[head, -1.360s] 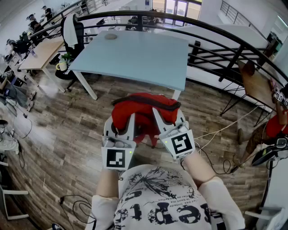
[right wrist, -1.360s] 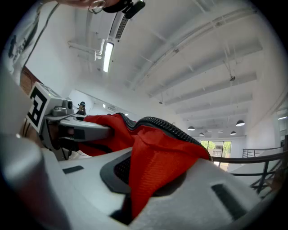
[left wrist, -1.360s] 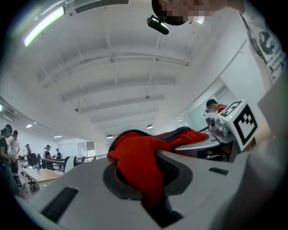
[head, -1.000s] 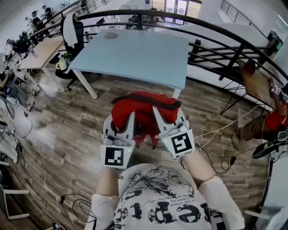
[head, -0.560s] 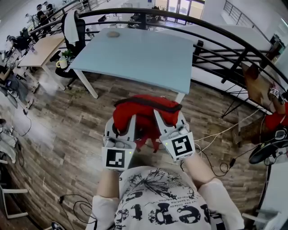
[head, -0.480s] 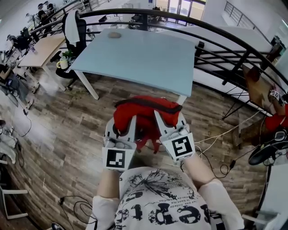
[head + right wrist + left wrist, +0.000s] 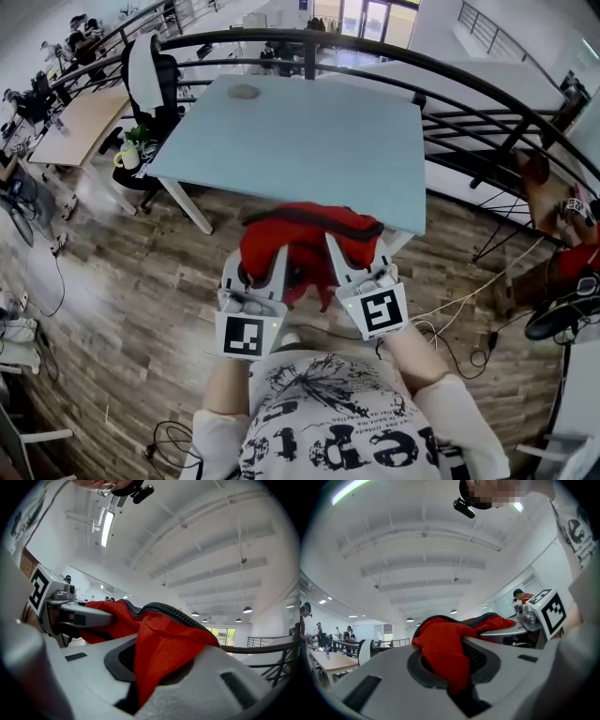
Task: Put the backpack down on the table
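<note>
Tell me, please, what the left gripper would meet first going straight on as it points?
Apart from the red backpack clamped in its jaws, the left gripper would probably meet the near edge of the table, though their relative height is unclear.

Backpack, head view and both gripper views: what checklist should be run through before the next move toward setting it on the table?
1. Grip of the left gripper on the red backpack: ok, red fabric is pinched between its jaws.
2. Grip of the right gripper: ok, fabric is pinched there too.
3. Backpack set on the table: not ok, it is held in the air by the near edge.
4. Landing area bare: ok, only a small round object lies near the far corner.
5. Dangling straps clear of the table edge: cannot tell.
</note>
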Demonstrator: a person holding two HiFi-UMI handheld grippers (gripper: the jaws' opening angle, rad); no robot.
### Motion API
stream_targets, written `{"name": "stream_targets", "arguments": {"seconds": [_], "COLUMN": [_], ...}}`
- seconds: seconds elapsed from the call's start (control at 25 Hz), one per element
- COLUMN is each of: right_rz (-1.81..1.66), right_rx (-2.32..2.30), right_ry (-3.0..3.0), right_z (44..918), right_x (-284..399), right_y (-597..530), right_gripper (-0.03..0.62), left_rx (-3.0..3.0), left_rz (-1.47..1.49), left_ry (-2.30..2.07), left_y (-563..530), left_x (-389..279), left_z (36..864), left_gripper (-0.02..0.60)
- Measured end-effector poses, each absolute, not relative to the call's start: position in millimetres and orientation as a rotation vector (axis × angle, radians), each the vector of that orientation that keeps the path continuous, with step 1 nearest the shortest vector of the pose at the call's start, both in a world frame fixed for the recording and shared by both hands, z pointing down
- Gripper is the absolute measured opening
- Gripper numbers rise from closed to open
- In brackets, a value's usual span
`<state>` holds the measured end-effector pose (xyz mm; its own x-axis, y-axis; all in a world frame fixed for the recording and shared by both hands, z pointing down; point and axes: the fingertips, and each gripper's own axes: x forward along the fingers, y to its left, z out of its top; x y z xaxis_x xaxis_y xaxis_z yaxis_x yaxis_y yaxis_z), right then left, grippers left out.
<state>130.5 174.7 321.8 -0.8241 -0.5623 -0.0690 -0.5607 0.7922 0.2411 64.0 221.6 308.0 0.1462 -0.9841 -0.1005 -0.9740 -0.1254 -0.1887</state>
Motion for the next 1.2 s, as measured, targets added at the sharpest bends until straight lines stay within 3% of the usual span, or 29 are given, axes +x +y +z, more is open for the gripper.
{"name": "stream_targets", "arguments": {"seconds": [0.52, 1.2], "right_rz": [-0.387, -0.462], "right_rx": [0.965, 0.896], "right_ry": [-2.948, -2.990], "right_z": [316.0, 307.9], "right_x": [2.7, -71.1], "right_y": [58.4, -166.7], "right_gripper": [0.025, 0.025], "left_rx": [-2.244, -2.155], "left_rz": [-0.096, -0.113], "left_ry": [1.903, 1.942], "left_y": [105.2, -116.6], "left_x": [-63.2, -135.6], "left_z": [298.7, 293.0], "left_gripper": [0.055, 0.055]}}
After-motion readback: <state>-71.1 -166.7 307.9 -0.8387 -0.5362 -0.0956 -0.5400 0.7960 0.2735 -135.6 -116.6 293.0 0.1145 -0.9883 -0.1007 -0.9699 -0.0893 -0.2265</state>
